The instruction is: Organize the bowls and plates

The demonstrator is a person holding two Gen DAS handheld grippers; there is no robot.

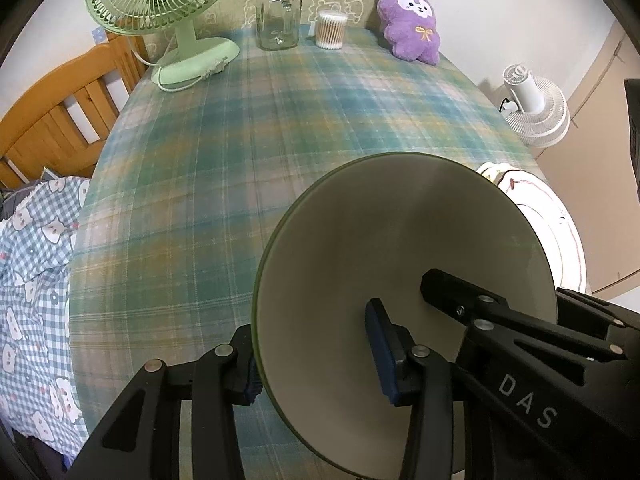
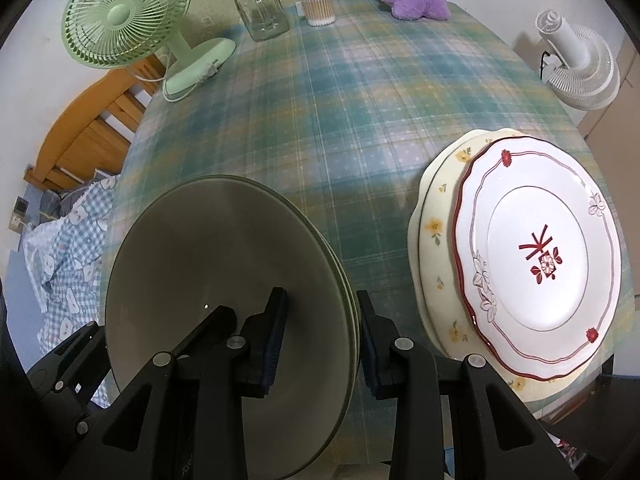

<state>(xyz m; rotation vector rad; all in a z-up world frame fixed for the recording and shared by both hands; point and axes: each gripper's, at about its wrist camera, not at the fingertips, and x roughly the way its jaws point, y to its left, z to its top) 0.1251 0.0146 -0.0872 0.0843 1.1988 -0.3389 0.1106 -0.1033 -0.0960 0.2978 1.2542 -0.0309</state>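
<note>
A stack of green bowls sits near the front edge of the plaid-clothed table, and both grippers straddle its rim from opposite sides. The left gripper has one blue-padded finger inside the top bowl and the other outside the rim on the side away from the plates; the pads stand apart from the wall, with a gap on the inner side, so this gripper looks released rather than clamped. The right gripper reaches over the rim on the side toward the plates, one finger inside the bowl and one outside; its pads also stand clear of the wall with a visible gap, so it too reads as released. In the right wrist view at least three nested rims show on the stack's plate-side edge. Just beside the bowls, toward the table's right edge, a white plate with a red border lies on top of a larger cream plate with yellow flowers, the pair well apart from the far edge. Beyond the bowls, along the table's far edge, stand a green desk fan, a glass jar, a tub of cotton swabs and a purple plush toy. A white fan stands off the table past the plates.
</note>
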